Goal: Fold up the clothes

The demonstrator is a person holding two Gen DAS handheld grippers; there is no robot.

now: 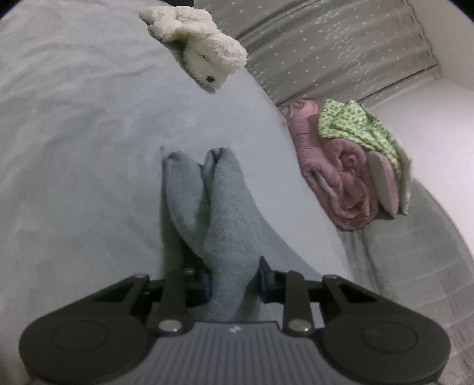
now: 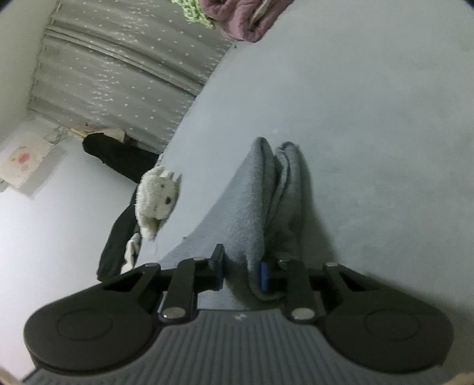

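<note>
- Left hand-held gripper (image 1: 234,284), seen from its own wrist camera, is clamped on a grey fleece garment (image 1: 219,207); the cloth fills the gap between the blue-padded fingers (image 1: 264,280).
- From the grip the grey fleece garment runs forward in two bunched folds that lie side by side on the pale grey bed (image 1: 74,133).
- At the far edge of the bed lies a white plush toy (image 1: 198,44), well apart from the garment.
- To the right, at the bed's edge, sits a folded pink blanket (image 1: 334,177) with a green patterned cloth (image 1: 358,127) on top of it.
- Behind these hangs a grey curtain with small stars (image 1: 326,38).

- Right hand-held gripper (image 2: 241,272), in its own wrist view, holds the same grey fleece garment (image 2: 260,201); the fabric passes between the fingers and bunches against the blue pad on the right finger (image 2: 264,277), while a small gap shows beside the left one.
- Here too the cloth lies in two long folds stretching away over the bed (image 2: 370,118).
- Left of the garment, at the bed's edge, is the white plush toy (image 2: 158,198), with a dark garment (image 2: 115,242) hanging below it.
- The pink blanket (image 2: 246,17) and green patterned cloth (image 2: 192,11) show at the top edge, beside the starred curtain (image 2: 124,65).
</note>
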